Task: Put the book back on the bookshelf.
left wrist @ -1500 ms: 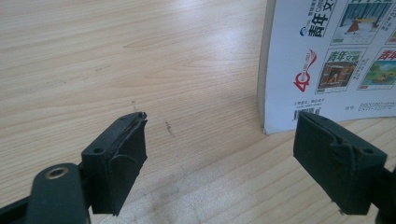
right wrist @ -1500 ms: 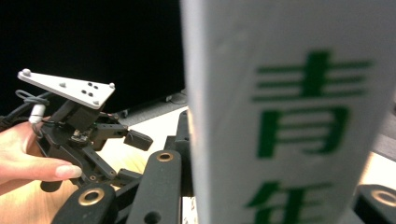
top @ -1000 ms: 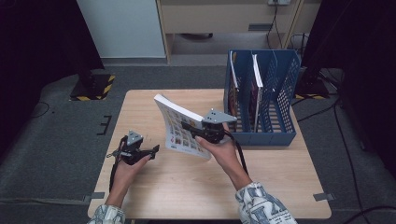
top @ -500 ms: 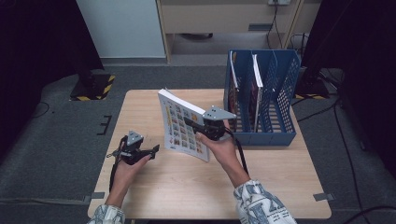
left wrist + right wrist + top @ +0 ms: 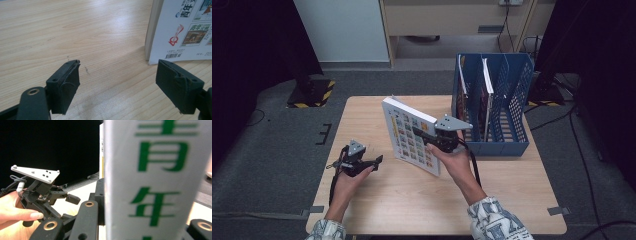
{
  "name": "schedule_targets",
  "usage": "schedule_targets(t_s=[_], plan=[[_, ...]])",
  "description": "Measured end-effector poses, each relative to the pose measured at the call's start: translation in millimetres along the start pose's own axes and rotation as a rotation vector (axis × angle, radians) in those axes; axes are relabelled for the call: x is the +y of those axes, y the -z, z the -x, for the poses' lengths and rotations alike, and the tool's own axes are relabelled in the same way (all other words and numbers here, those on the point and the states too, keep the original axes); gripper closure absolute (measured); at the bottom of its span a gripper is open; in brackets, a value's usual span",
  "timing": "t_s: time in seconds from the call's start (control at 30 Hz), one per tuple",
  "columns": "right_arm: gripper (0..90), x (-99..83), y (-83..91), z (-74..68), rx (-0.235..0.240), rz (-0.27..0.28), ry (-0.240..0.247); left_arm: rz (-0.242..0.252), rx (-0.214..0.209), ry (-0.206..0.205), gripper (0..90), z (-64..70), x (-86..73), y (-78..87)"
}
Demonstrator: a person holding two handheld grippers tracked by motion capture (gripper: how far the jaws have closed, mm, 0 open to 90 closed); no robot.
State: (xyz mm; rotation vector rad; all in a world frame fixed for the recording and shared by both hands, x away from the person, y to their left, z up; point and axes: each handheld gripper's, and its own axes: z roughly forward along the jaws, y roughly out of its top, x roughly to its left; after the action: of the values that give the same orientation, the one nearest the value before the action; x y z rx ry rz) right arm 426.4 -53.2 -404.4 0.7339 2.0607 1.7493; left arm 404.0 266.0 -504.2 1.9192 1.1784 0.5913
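1. The left black gripper (image 5: 373,161) is sitting low over the light wooden table (image 5: 377,210), near its left side. Its two jaws are standing wide apart with nothing between them, as the left gripper view shows.
2. The thick white book with small colourful pictures on its cover (image 5: 411,136) is standing up on one bottom corner in the middle of the table, leaning over. In the left gripper view, its lower corner (image 5: 175,37) is resting on the wood just past the jaws.
3. The right black gripper (image 5: 421,136) is squeezing the book by its spine, with green letters showing on the spine (image 5: 155,180) in the right gripper view.
4. The blue plastic file rack with slots (image 5: 512,100) is standing on the right side of the table, close to the book, with thin books inside.
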Motion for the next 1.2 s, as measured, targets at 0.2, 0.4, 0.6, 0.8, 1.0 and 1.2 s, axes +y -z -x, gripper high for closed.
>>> schedule_targets(t_s=[0.2, 0.4, 0.6, 0.8, 1.0, 1.2], plan=[[74.1, -0.3, 7.5, 3.3, -0.011, 0.005, -0.006, -0.001, 0.002, 0.001, 18.4, -0.4, -0.1, 0.1], [74.1, 2.4, 15.3, 7.0, -0.028, 0.012, -0.002, -0.006, 0.001, -0.001, 18.4, -0.1, -0.3, -0.2], [74.1, 3.4, 20.7, 9.7, -0.037, 0.009, 0.0, -0.008, 0.003, -0.004, 18.4, -0.1, -0.5, -0.7], [74.1, 5.9, 26.3, 8.8, -0.038, 0.011, 0.0, -0.01, 0.003, -0.001, 18.4, 0.1, -0.8, -1.1], [74.1, 8.6, 30.5, 7.6, -0.037, -0.002, 0.005, -0.011, 0.003, -0.006, 18.4, 0.0, -0.8, -1.1], [74.1, 10.6, 36.3, 8.1, -0.04, -0.015, 0.006, -0.012, 0.003, -0.007, 18.4, 0.2, -0.8, -1.3]])
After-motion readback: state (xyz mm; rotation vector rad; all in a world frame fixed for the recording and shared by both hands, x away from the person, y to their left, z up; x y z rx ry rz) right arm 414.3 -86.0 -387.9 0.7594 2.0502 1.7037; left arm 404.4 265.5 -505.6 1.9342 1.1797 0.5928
